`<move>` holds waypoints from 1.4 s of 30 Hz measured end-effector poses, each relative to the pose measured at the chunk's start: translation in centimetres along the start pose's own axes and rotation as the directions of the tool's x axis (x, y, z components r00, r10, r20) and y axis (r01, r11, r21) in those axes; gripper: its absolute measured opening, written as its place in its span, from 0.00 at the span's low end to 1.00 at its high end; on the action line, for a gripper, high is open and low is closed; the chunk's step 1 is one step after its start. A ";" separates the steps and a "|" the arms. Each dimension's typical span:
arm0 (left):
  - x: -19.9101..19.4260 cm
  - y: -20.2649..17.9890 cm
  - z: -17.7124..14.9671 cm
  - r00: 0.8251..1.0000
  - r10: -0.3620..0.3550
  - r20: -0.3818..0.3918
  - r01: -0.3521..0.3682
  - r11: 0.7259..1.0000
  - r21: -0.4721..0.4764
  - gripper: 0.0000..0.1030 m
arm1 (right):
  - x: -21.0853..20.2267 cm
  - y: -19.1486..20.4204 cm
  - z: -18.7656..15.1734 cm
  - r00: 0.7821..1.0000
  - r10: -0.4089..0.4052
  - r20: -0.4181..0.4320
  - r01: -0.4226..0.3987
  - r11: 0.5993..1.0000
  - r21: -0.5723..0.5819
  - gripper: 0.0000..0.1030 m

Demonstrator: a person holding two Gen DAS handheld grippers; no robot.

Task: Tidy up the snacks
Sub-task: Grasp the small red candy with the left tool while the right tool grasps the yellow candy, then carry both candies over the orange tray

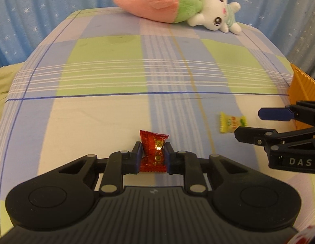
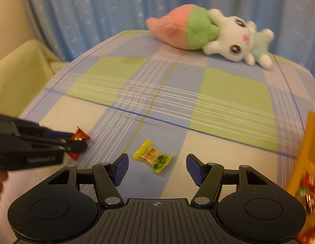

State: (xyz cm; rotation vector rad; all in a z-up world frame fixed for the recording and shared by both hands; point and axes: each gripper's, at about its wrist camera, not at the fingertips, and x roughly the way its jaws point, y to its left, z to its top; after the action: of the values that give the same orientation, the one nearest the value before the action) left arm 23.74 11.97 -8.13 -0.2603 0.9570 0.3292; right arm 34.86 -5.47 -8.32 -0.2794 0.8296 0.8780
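Left wrist view: one red snack packet point(image 1: 154, 152) is clamped in the left tool point(image 1: 153, 154), near centre. One yellow snack packet point(image 1: 231, 122) lies right of it, just beside the right tool point(image 1: 249, 126). One plush toy point(image 1: 177, 6) occupies the far edge; the checked desk point(image 1: 106, 71) between is open.

Right wrist view: the right tool point(image 2: 157, 168) stands apart, unloaded, the yellow packet just beyond its gap. One orange tray point(image 2: 310, 142) borders the right edge.
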 end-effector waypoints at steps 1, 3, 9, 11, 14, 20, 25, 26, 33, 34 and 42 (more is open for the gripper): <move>-0.1 0.3 -0.1 1.000 0.003 0.000 -0.003 1.000 -0.003 0.20 | 0.4 0.1 0.1 1.000 0.004 -0.003 -0.004 1.000 -0.023 0.61; -0.2 0.6 -0.2 1.000 0.007 -0.001 -0.007 1.000 -0.007 0.20 | 1.1 0.3 0.2 1.000 0.010 -0.012 -0.011 0.998 -0.054 0.60; -0.7 1.1 -0.6 1.000 0.008 -0.007 -0.008 1.000 -0.014 0.20 | 3.0 0.6 0.7 0.998 0.044 -0.054 -0.049 0.994 -0.094 0.53; -0.8 1.2 -0.7 1.000 0.008 -0.009 -0.008 1.000 -0.017 0.20 | 2.9 0.9 0.6 0.997 0.052 -0.057 -0.058 0.993 -0.104 0.50; -0.9 1.5 -0.7 1.000 0.009 -0.011 -0.009 1.000 -0.018 0.20 | 2.7 1.3 0.3 0.996 0.060 -0.062 -0.067 0.992 -0.104 0.47; -0.8 2.2 -0.6 1.000 0.018 -0.015 -0.018 0.999 -0.027 0.20 | 2.6 3.0 0.3 0.992 0.086 -0.091 -0.098 0.986 -0.135 0.45; -0.9 2.7 -0.6 1.000 0.018 -0.015 -0.019 0.999 -0.032 0.20 | 2.6 4.4 0.1 0.989 0.099 -0.110 -0.114 0.983 -0.145 0.45; -0.9 2.7 -0.6 1.000 0.018 -0.015 -0.019 0.999 -0.033 0.20 | 2.7 4.5 0.1 0.992 0.081 -0.097 -0.095 0.985 -0.144 0.45; -0.8 2.6 -0.5 1.000 0.022 -0.017 -0.022 0.999 -0.031 0.20 | 3.5 4.5 0.7 0.994 0.072 -0.084 -0.081 0.990 -0.119 0.44; -0.8 2.6 -0.5 1.000 0.022 -0.018 -0.022 0.999 -0.032 0.20 | 3.6 4.6 0.8 0.994 0.069 -0.080 -0.078 0.990 -0.114 0.44; -0.9 2.6 -0.5 0.999 0.028 -0.028 -0.029 0.999 -0.033 0.20 | 3.5 4.6 0.8 0.997 0.043 -0.068 -0.049 0.996 -0.081 0.21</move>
State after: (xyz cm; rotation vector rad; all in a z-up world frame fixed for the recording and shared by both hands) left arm 21.93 14.04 -7.85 -0.2826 0.9832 0.3692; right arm 32.98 -0.12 -9.87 -0.3645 0.8652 0.9516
